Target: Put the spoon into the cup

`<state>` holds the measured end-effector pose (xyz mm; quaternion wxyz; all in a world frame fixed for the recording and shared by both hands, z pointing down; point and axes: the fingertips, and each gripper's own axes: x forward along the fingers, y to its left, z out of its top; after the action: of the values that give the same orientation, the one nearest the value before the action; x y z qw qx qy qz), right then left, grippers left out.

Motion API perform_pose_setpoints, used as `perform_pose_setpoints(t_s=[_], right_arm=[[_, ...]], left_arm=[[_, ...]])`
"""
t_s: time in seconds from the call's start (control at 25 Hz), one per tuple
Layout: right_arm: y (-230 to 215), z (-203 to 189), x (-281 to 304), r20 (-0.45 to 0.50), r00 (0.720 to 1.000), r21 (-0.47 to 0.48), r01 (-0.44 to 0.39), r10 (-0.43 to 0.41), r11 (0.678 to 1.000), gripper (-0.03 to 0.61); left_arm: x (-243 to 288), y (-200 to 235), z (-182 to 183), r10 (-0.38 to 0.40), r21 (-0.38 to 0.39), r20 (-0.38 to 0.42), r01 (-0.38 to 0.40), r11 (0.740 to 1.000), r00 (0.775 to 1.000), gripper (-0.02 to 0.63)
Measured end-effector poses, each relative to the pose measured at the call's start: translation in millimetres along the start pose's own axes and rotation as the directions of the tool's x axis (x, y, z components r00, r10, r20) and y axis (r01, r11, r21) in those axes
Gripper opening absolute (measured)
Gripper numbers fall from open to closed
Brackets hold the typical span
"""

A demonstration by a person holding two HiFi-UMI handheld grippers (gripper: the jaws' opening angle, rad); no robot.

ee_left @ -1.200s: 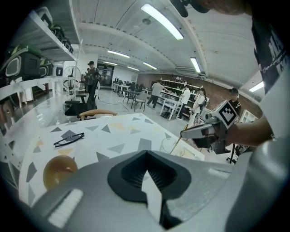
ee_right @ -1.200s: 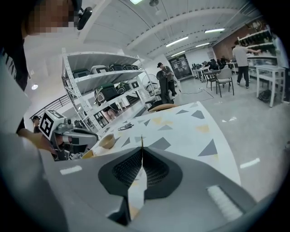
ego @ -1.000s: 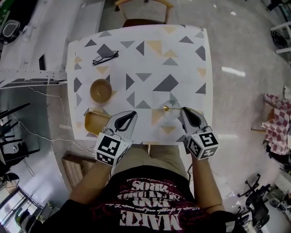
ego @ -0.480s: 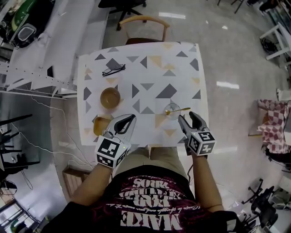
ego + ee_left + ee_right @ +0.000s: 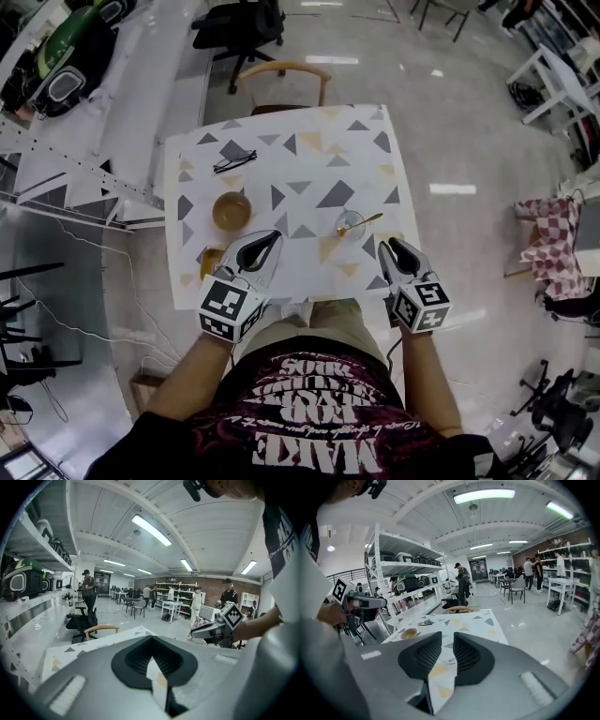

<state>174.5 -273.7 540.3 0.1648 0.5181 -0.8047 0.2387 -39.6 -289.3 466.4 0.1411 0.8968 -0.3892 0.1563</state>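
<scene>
Polished floor, storage racks and a wooden chair (image 5: 281, 75) surround a white worktop (image 5: 309, 155) printed with grey and tan triangles, seen from above. Left tool (image 5: 267, 240): tips pressed together, nothing between them, held over the near edge of the worktop. A brown bowl (image 5: 231, 211) lies just ahead of it, a pair of glasses (image 5: 234, 161) farther ahead, and a yellow dish (image 5: 210, 261) is partly hidden under its outer side. Right tool (image 5: 396, 249): jaws spread with a clear gap that shows only patterned worktop, so it carries nothing. The cup (image 5: 349, 225), a clear glass, stands near this tool, ahead of it and toward the left tool. The spoon (image 5: 367, 221) is gold, with its bowl end inside the cup and its handle slanting out over the rim on the right tool's side. No jaw touches either object. Judged from this arrangement, the placing step appears complete and the release already made. What remains seems to be only keeping both tools clear of the protruding handle, since a knock there could tip the light glass or lever the spoon out.
</scene>
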Motion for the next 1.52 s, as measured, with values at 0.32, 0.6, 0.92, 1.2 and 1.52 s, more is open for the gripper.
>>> perform_pose_setpoints(t_s=[0.32,0.6,0.92,1.2,1.52], right_arm=[[30.8,34.4,-49.6,0.107,0.994,-0.042,0.003,0.002,0.999,0.028],[54.1,68.8,-92.7,0.202,0.979,-0.085,0.022,-0.004,0.996,0.028],[75.5,87.0,-114.9,0.266,0.964,-0.109,0.037,-0.007,0.993,0.028],[85.4,86.5,-121.6,0.273,0.962,-0.104,0.057,-0.027,0.993,0.028],[80.8,84.0,-131.6,0.271,0.960,-0.092,0.093,-0.065,0.991,0.028]], left_arm=[[-25.4,-12.8,35.7,-0.043,0.027,0.100,0.040,0.999,0.994,0.000],[-52.5,-22.9,58.7,-0.070,0.043,0.170,0.063,0.997,0.983,0.000],[-77.2,-23.4,78.1,-0.074,0.067,0.235,0.060,0.996,0.969,0.000],[-80.6,-26.2,76.6,-0.103,0.073,0.233,0.088,0.993,0.967,0.000],[-67.0,-38.6,75.6,-0.158,0.078,0.223,0.144,0.987,0.962,0.000]])
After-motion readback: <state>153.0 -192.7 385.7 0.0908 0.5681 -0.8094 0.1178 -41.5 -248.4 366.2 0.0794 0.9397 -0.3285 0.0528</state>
